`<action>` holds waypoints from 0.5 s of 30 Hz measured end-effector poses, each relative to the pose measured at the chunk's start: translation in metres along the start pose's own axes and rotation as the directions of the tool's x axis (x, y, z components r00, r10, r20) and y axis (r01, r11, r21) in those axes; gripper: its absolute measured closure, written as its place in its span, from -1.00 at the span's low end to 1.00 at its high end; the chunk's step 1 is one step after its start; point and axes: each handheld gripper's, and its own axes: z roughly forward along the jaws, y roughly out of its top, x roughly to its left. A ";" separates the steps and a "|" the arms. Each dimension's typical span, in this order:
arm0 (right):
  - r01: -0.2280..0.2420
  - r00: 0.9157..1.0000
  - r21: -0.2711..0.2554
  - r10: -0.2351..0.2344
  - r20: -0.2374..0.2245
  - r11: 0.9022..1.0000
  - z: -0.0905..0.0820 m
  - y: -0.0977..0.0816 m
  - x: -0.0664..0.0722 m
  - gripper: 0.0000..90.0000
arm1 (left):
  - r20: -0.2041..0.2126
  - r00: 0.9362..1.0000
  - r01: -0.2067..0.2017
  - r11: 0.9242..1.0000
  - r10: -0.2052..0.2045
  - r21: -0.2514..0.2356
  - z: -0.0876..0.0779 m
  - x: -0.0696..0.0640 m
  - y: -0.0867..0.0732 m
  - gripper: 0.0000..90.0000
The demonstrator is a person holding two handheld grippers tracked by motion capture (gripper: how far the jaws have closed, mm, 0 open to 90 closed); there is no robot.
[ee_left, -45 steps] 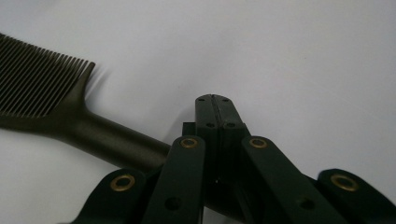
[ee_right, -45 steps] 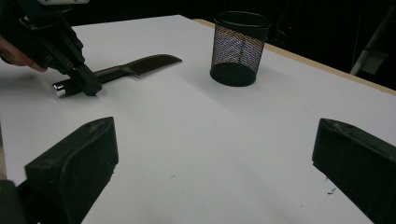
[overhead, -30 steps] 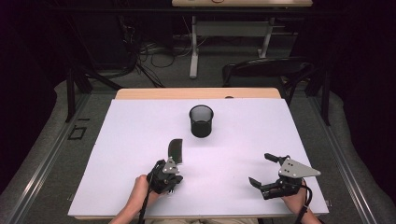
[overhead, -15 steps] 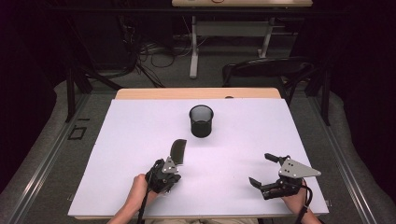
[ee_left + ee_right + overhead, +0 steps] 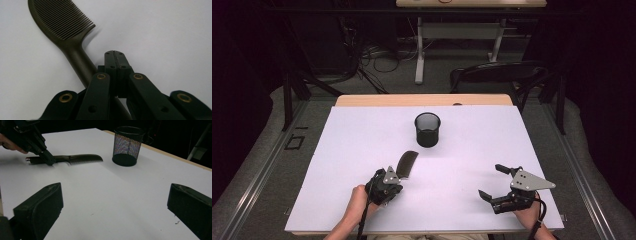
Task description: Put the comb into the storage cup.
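A dark olive plastic comb with fine teeth and a rounded handle (image 5: 65, 32) lies flat on the white-topped desk (image 5: 362, 150). In the left gripper view, the left claw (image 5: 115, 56) has its two black jaws pressed together with nothing between them; the comb's handle runs just beside them on their left and passes under the claw's linkage, its toothed head reaching out past the jaw tips. In the right gripper view the left claw's tip comes down at the handle, touching or nearly so. The right claw (image 5: 498, 181) rests well apart near the desk's right front, jaws spread wide and empty. A black wire-mesh cup (image 5: 427, 129) stands upright beyond the comb.
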 end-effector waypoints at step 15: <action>0.000 1.000 -0.001 0.000 -0.001 1.000 0.000 0.000 0.000 -1.00 | -0.033 0.999 -0.011 1.000 0.011 0.010 -0.002 0.004 -0.001 1.00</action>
